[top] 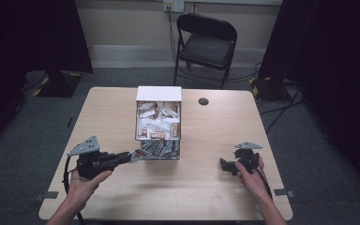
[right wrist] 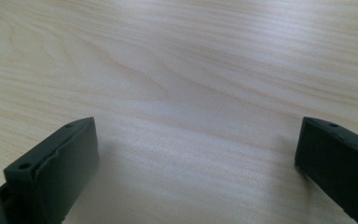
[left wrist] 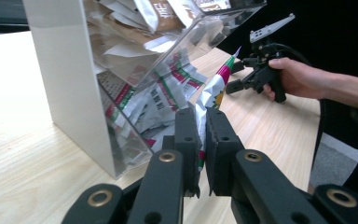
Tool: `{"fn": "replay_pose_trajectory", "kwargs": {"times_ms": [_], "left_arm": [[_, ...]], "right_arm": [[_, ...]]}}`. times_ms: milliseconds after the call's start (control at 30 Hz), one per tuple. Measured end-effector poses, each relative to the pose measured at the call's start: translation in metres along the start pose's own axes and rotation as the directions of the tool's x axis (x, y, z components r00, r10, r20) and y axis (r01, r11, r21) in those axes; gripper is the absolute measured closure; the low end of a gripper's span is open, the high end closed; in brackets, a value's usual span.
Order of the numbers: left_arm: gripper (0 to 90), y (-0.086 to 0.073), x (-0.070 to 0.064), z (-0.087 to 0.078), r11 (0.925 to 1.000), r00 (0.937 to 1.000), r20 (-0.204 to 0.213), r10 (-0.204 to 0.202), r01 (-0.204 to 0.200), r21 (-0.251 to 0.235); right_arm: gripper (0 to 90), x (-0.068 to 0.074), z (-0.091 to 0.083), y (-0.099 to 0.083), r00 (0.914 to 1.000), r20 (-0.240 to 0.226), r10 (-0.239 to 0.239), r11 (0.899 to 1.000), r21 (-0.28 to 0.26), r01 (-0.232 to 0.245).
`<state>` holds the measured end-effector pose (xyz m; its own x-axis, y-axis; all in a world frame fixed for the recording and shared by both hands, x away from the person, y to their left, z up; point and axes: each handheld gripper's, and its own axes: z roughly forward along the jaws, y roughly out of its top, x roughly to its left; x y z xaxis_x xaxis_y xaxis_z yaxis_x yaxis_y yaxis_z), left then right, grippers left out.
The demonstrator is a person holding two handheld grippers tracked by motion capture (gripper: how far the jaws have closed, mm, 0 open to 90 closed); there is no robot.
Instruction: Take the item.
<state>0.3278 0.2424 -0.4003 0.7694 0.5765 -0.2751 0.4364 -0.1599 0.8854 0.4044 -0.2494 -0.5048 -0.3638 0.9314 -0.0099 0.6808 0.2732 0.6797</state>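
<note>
Left gripper view: left gripper (left wrist: 201, 140) clamps a sachet (left wrist: 213, 93) just outside the dispenser (left wrist: 70, 88) front opening, extraction judged nearly complete and placement pending, while the right gripper (top: 232, 165), jaws spread empty, waits well right of it.

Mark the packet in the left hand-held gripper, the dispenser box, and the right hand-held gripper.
packet (left wrist: 213, 91): left gripper view, on its crinkled upper part above the jaws.
dispenser box (top: 158, 93): high view, on its white top panel.
right hand-held gripper (right wrist: 196, 163): right gripper view, midway between its open jaws.
</note>
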Motion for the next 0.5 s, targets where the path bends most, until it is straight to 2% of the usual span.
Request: {"fn": "replay_pose_trajectory", "kwargs": {"times_ms": [167, 300, 500], "left_arm": [[84.9, -0.002, 0.003, -0.001, 0.9999, 0.9999, -0.005, -0.011, 0.011, 0.011], [84.9, -0.002, 0.007, -0.002, 0.9995, 0.9990, -0.032, -0.031, 0.031, 0.005], [84.9, -0.003, 0.010, -0.012, 0.9995, 0.9984, -0.047, -0.032, 0.032, 0.002]], "right_arm": [[0.0, 0.000, 0.000, 0.000, 1.0000, 0.000, 0.000, 1.000, 0.000, 0.000], [0.0, 0.000, 0.000, 0.000, 1.0000, 0.000, 0.000, 1.000, 0.000, 0.000], [0.0, 0.000, 0.000, 0.000, 1.0000, 0.000, 0.000, 1.000, 0.000, 0.000]]}}
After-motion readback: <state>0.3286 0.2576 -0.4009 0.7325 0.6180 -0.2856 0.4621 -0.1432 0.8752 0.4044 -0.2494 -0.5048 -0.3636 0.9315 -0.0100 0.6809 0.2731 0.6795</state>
